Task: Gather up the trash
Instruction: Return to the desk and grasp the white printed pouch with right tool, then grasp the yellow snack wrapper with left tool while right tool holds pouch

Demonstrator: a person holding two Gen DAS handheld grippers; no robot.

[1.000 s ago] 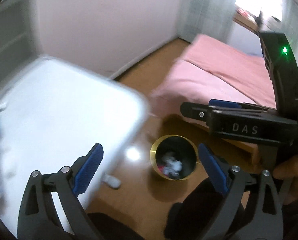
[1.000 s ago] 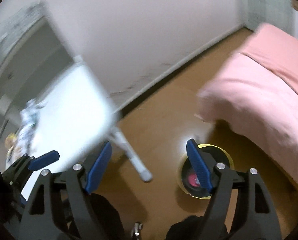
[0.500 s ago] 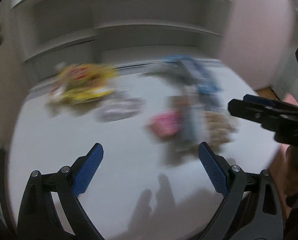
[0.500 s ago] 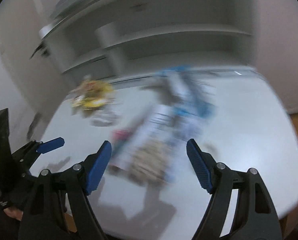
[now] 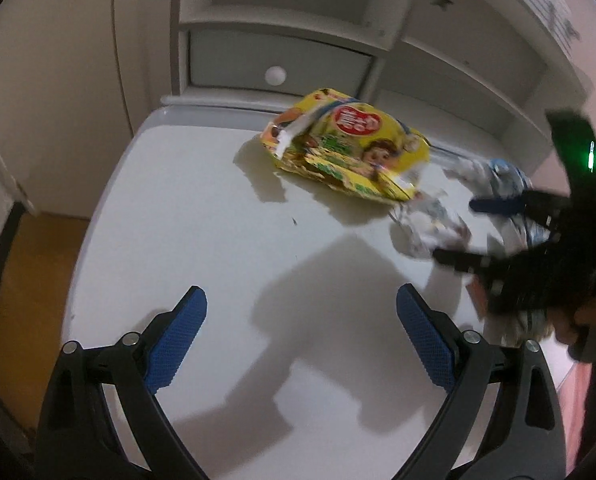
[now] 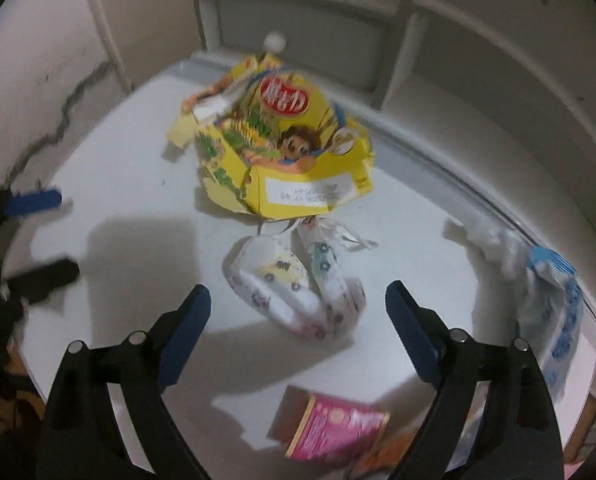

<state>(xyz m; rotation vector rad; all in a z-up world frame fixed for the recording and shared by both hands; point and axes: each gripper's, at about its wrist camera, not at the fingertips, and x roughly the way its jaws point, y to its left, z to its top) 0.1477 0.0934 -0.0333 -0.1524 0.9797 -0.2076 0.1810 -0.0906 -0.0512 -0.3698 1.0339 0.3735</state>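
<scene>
On the white table (image 6: pixel 137 184), four pieces of trash are visible and none is held, so for these items the collecting step is not yet done. No bin appears in either current view.

Items, left to right in the right wrist view:

1. Torn yellow snack box (image 6: pixel 281 148), at the far side of the table, flattened and lying open. It also shows in the left wrist view (image 5: pixel 350 152).
2. Crumpled white wrapper (image 6: pixel 298 288) with small printed cars, just in front of the box and nearest the right gripper.
3. Pink carton (image 6: pixel 330 428), at the near edge of the table, below the gripper fingers.
4. White and blue plastic bag (image 6: pixel 546 292), along the right edge of the table.

Gripper state:

- Left gripper (image 5: pixel 302 344): jaws spread wide, nothing between them, above a bare area of the table, well apart from the yellow box.
- Right gripper (image 6: pixel 298 344): jaws spread wide, nothing pinched. The crumpled wrapper lies between the two fingers as seen from the camera; contact cannot be confirmed.

Judgement: the right gripper is lined up on the wrapper, which is the likely first pick. Remaining work: grasp each of the four items and carry it to a bin. The wrapper and bag are thin and soft and may slip or tear in a shallow pinch.
</scene>
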